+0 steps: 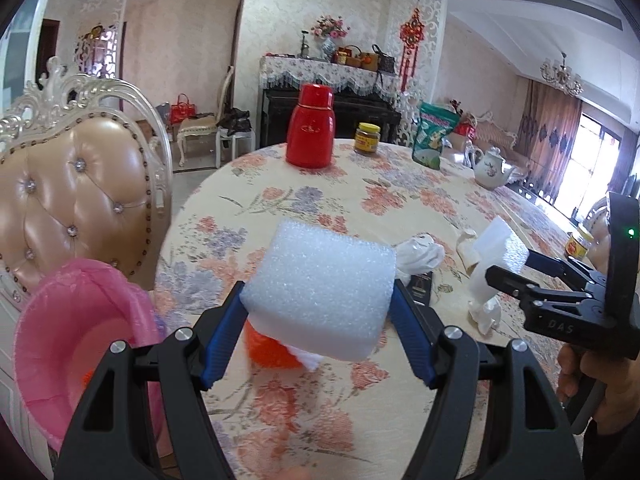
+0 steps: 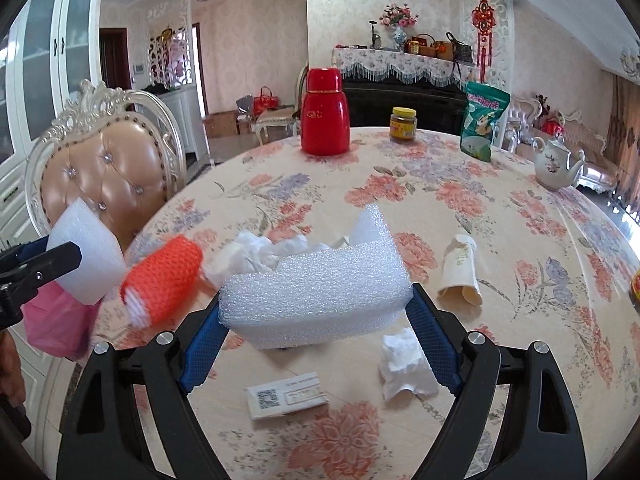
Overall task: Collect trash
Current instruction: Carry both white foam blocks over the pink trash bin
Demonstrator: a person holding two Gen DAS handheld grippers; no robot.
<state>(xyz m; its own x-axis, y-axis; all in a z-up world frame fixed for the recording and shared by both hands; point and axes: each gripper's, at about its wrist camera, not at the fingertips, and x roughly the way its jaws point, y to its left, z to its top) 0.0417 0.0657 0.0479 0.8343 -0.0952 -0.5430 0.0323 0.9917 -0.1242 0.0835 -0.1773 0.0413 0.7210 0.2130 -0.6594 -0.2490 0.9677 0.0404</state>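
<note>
My left gripper (image 1: 318, 298) is shut on a thick white foam block (image 1: 320, 280), held above the floral table. Under it lies an orange foam net sleeve (image 1: 266, 346). A pink-lined trash bin (image 1: 76, 336) stands open at the lower left, off the table's edge. My right gripper (image 2: 316, 304) is shut on a curved white foam piece (image 2: 320, 292), lifted off the table. Below it lie a crumpled tissue (image 2: 404, 364) and a white QR-code card (image 2: 286, 396). More crumpled tissue (image 2: 260, 250) and a rolled paper tube (image 2: 460, 272) lie beyond.
A red thermos (image 2: 324, 120), a yellow-lidded jar (image 2: 403, 122), a green snack bag (image 2: 482, 124) and a white teapot (image 2: 554, 164) stand at the far side of the round table (image 2: 520, 208). A padded chair (image 1: 76, 200) stands behind the bin. A hand (image 1: 576, 368) holds the right gripper.
</note>
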